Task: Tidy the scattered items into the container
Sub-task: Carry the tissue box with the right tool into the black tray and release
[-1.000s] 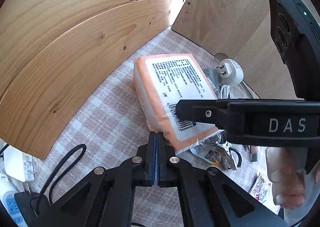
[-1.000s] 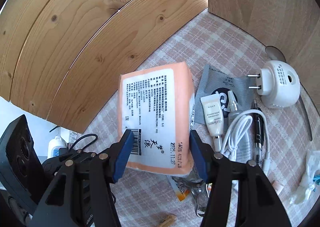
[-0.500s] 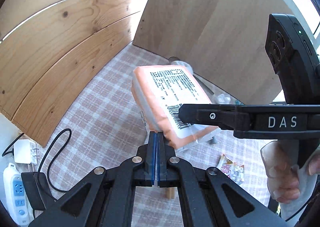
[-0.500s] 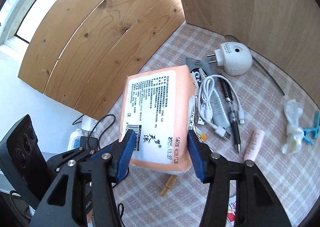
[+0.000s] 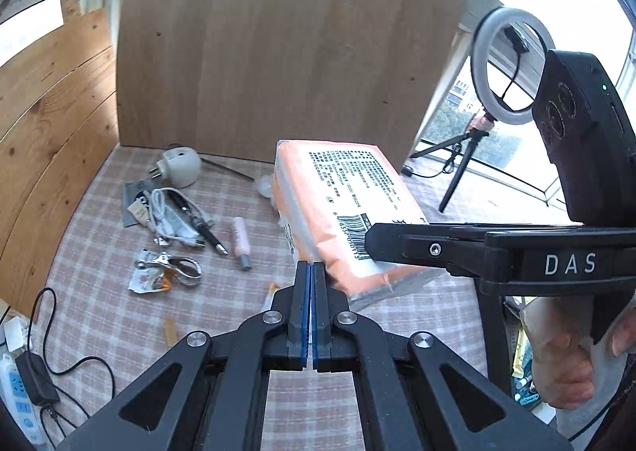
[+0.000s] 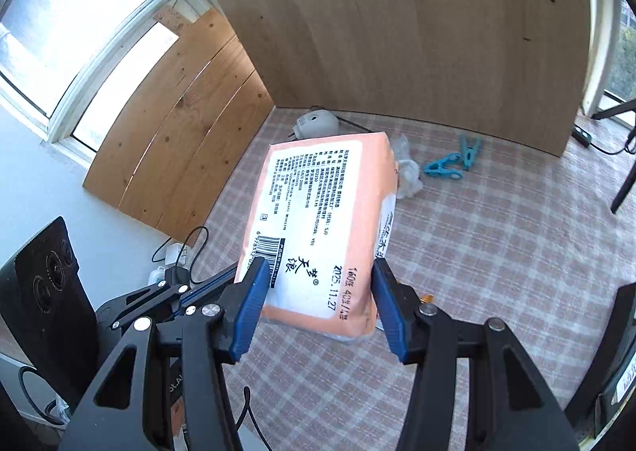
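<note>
**A:** Left tongs (image 5: 312, 268)?

**B:** Pressed flat together, gripping nothing.

**A:** Right tongs (image 6: 316, 276)?

**B:** Spread wide and clamped on the near end of the tissue pack (image 5: 342, 208), one blue pad on each long side. Hangs clear of the table (image 5: 99, 316), label up, at one o'clock from the left tongs.

**A:** Handling?

**B:** Probably light and soft, with a slick film wrap. Likely to dent under the pads and sag at the free far end. Better taken across the middle of the long sides than by the end. No risk of breakage.

**A:** Count, left to right?

**B:**
- Nine to eleven o'clock from the left tongs:
  - one grey sachet (image 5: 133, 204)
  - one snack wrapper (image 5: 149, 282)
  - one white cable (image 5: 163, 218)
  - one metal clip (image 5: 171, 264)
  - one wooden peg (image 5: 171, 330)
  - one white plug (image 5: 181, 167)
  - one pen (image 5: 196, 220)
  - one pink tube (image 5: 240, 238)
- Then the one pack.
- Beyond it, at one o'clock from the right tongs:
  - one crumpled white wrap (image 6: 407, 169)
  - two blue pegs (image 6: 453, 163), touching each other

**A:** Container?

**B:** Nowhere in either view.
</note>
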`<action>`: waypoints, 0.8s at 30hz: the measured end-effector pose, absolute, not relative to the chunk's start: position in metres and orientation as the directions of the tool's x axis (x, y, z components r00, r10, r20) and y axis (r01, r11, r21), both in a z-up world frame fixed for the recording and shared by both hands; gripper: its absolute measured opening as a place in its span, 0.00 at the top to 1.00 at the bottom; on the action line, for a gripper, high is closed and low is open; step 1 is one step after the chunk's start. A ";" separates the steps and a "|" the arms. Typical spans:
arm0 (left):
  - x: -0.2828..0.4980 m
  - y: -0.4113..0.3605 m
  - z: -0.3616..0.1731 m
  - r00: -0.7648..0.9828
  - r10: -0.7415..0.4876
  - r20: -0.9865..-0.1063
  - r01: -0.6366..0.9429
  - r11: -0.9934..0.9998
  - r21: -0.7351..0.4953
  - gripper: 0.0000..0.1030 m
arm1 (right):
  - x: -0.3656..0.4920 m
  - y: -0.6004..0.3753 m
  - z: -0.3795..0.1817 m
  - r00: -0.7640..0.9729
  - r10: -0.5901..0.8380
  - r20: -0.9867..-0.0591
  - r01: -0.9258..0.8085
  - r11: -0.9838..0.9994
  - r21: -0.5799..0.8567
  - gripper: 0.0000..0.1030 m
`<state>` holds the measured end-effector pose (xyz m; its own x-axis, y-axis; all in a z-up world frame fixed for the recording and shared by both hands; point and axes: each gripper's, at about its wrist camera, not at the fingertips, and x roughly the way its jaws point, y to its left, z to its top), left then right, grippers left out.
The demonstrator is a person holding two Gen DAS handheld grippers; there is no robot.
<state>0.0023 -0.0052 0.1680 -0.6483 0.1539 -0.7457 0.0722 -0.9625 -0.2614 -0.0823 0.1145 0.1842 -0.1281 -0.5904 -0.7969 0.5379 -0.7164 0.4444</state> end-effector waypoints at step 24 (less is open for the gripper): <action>0.005 0.367 0.177 -0.471 0.457 -0.755 -0.518 -0.836 -0.183 1.00 | -0.002 0.511 0.189 -0.460 -0.340 -0.820 -0.013 -0.921 0.389 0.50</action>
<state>0.0051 0.3672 0.1767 -0.4708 0.4571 -0.7546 -0.5175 -0.8358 -0.1834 -0.0016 0.5111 0.1895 -0.4597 -0.3399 -0.8204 -0.0127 -0.9212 0.3888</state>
